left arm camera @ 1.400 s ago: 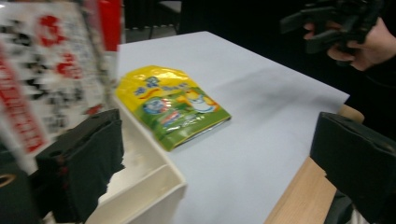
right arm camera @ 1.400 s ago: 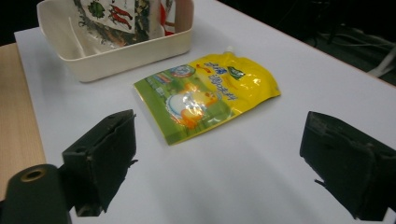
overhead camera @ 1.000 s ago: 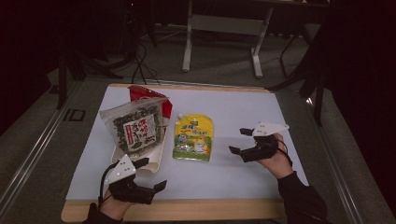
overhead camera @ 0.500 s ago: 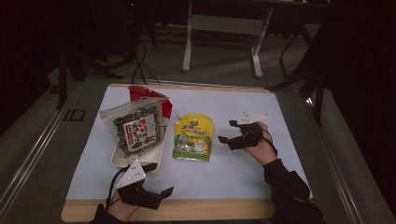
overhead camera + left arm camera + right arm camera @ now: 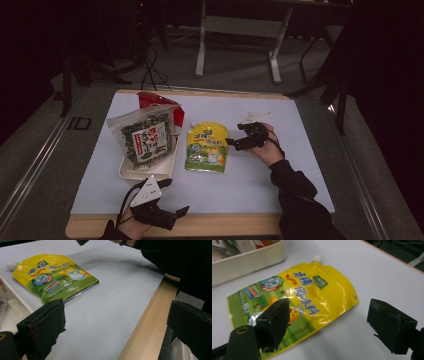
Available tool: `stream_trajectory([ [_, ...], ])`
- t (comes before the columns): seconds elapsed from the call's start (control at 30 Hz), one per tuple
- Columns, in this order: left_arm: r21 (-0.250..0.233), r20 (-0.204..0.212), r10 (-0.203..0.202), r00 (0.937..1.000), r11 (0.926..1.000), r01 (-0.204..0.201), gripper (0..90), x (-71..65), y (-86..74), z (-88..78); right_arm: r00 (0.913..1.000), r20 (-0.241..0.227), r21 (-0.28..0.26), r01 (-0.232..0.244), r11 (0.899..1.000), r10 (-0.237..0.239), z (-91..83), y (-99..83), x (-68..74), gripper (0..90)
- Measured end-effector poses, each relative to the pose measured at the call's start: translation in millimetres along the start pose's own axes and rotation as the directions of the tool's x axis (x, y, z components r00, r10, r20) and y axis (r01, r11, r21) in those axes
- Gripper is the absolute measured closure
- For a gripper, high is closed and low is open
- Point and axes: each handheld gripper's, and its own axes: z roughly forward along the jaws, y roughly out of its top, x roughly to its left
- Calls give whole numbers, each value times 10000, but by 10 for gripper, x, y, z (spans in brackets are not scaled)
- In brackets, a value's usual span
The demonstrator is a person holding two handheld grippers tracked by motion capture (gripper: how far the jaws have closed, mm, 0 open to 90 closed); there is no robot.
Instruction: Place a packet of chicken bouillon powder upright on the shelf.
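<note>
A yellow and green spouted pouch lies flat in the middle of the white mat. My right gripper hovers open at the pouch's right edge; in the right gripper view the pouch lies under my right gripper, with one jaw over its lower part and the other over bare mat. My left gripper is open over the table's front edge, holding nothing. In the left gripper view, the pouch lies ahead of my left gripper, apart from it.
A white tray left of the pouch holds an upright seaweed bag, with a red bag behind it. The wooden table edge runs under my left gripper. A dark sleeve reaches across the right front.
My right gripper has moved left and forward, up to the pouch's right edge. My left gripper has shifted slightly right along the front edge, still open.
</note>
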Motion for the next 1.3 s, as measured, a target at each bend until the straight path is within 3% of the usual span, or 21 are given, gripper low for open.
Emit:
stream_trajectory([
  [0.53, 341, 300, 152, 9994, 9993, -163, 30, -57, -59, 84, 9998, 35, 814, -173, 9965, 171, 520, 34, -131, 191],
  [0.87, 470, 397, 228, 9989, 9986, -247, 30, -56, -82, 104, 9990, -88, 1423, -421, 9889, 438, 842, 98, -218, 101],
  [0.93, 497, 416, 244, 9988, 9984, -265, 30, -61, -83, 108, 9992, 172, 1554, -390, 9871, 368, 904, 99, -238, 95],
  [1.0, 511, 440, 247, 9987, 9983, -269, 30, -61, -83, 111, 9989, 128, 1627, -456, 9856, 441, 939, 106, -263, 87],
  [1.1, 521, 440, 237, 9987, 9983, -260, 30, -57, -86, 113, 9999, 101, 1910, -138, 9815, 121, 992, 108, -279, 88],
  [1.3, 567, 485, 265, 9985, 9980, -292, 30, -70, -87, 126, 9993, 93, 1932, -377, 9804, 366, 989, 88, -263, 133],
])
